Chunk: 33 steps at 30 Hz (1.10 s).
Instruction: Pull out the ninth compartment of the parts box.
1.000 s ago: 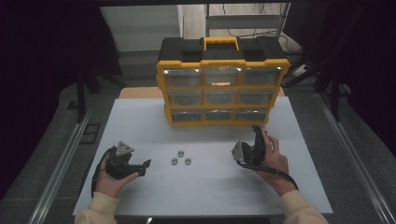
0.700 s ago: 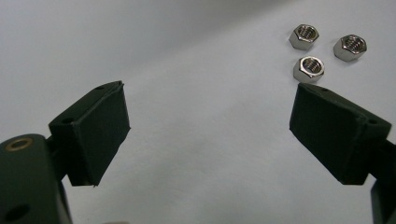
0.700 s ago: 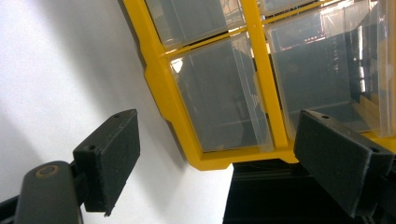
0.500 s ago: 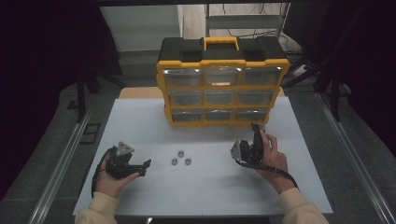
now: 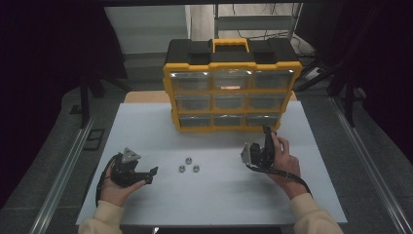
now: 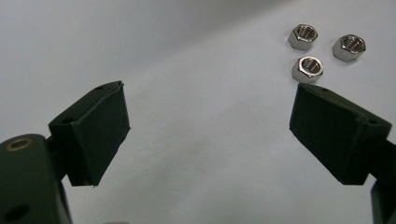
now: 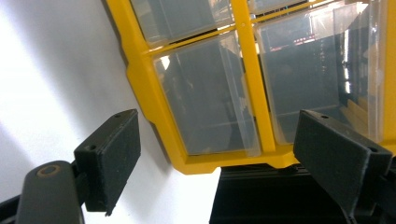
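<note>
Far left of the white bench [image 5: 146,131], near its front edge: left gripper [image 5: 148,174], held low in the left hand [image 5: 114,183], grey three-cornered plate on top, jaws released and spread wide, nothing between them; pointed rightward across the bench toward three hex nuts [image 5: 188,165].

In the left gripper view, same left gripper [image 6: 210,135] with both black pads well apart over bare white surface; hex nuts [image 6: 322,49] up at the right, close together in a small triangle, each lying flat with the threaded bore up; nearest nut [image 6: 307,68] just beyond the tip of the right-hand pad, apart from it.

Middle of the bench, between the two grippers: the three nuts, loose on the surface, nearer the left gripper than the right.

Behind them, at the back of the bench: yellow-and-black parts organizer [image 5: 232,90], upright, three rows of three clear drawers, handle on top.

Right of centre: right gripper [image 5: 254,155] in the right hand [image 5: 282,163], just in front of the organizer's bottom-right drawer, not touching it; cable trailing back along the forearm.

In the right gripper view, right gripper [image 7: 217,158] with jaws released, wide apart and empty; clear drawers [image 7: 205,93] and yellow frame [image 7: 144,93] close ahead between the pads.
</note>
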Motion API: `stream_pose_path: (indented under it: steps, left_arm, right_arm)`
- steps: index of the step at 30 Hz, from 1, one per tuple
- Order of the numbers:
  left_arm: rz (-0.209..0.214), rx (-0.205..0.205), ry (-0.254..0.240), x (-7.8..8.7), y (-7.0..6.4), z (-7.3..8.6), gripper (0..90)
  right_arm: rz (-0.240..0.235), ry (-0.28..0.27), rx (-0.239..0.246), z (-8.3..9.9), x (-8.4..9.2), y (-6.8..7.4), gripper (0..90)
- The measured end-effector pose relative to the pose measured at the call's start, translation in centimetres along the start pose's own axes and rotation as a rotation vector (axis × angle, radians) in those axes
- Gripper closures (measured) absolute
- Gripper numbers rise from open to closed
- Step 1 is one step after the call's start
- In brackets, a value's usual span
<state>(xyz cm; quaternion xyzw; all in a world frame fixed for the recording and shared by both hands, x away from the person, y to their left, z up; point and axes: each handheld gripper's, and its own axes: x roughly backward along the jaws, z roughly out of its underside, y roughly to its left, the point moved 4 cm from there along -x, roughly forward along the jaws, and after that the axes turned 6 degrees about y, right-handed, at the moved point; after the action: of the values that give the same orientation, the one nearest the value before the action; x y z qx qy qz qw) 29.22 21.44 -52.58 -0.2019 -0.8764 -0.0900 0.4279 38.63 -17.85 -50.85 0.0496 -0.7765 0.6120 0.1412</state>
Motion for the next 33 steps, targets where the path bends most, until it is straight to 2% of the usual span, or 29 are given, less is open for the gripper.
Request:
stream_pose_path:
  steps: [6, 8, 15, 19, 27, 33]
  left_arm:
    - [-0.001, 0.003, 0.0, 0.0, 0.1, 0.0, 12.5]
    - [-0.001, 0.003, 0.0, 0.0, 0.1, 0.0, 12.5]
    - [0.004, 0.004, -0.002, 0.1, 0.1, 0.0, 12.5]
    - [0.004, 0.005, -0.002, 0.0, 0.1, 0.0, 12.6]
    - [0.004, 0.005, -0.002, 0.0, 0.1, 0.0, 12.6]
    - [0.003, 0.005, 0.0, 0.0, 0.1, 0.0, 12.6]
  right_arm:
    - [0.014, 0.006, 0.001, 0.0, -0.4, -0.1, 15.8]
    - [0.018, 0.005, 0.021, -0.1, -0.5, -0.1, 15.9]
    - [0.025, 0.006, 0.037, -0.1, -1.0, 0.0, 16.5]
    - [0.022, 0.013, 0.014, 0.0, -1.3, 0.1, 16.6]
    - [0.03, 0.018, 0.036, 0.0, -1.9, 0.0, 16.7]
    - [0.036, 0.02, 0.033, 0.0, -2.4, -0.1, 17.0]
